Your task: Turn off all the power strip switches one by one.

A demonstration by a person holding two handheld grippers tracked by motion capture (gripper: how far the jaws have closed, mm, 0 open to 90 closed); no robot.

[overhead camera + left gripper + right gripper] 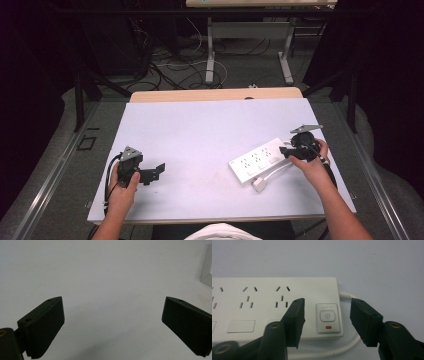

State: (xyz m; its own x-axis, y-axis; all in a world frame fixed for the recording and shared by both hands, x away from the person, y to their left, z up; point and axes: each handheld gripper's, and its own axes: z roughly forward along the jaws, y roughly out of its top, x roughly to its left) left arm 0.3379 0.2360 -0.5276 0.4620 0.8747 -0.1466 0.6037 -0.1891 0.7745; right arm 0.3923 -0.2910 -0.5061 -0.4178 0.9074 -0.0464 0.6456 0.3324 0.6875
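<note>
A white power strip (257,160) lies flat at the right of the white table (200,125), its cable ending in a white plug (259,184) in front of it. My right gripper (286,150) is at the strip's right end. In the right gripper view the right gripper (327,301) is open. One jaw is over the strip (274,302) and the other is just past its end, with the power button (327,315) and a red light (328,327) between them. The pads touch nothing. My left gripper (159,170) rests at the table's left. In its own view the left gripper (113,300) is wide open over bare table.
The strip's white cable (337,351) curls along its near side. A pale corner (207,270) shows at the right edge of the left gripper view. Beyond the table's far wooden edge (215,95) stand desk legs (210,55) amid floor cables.
</note>
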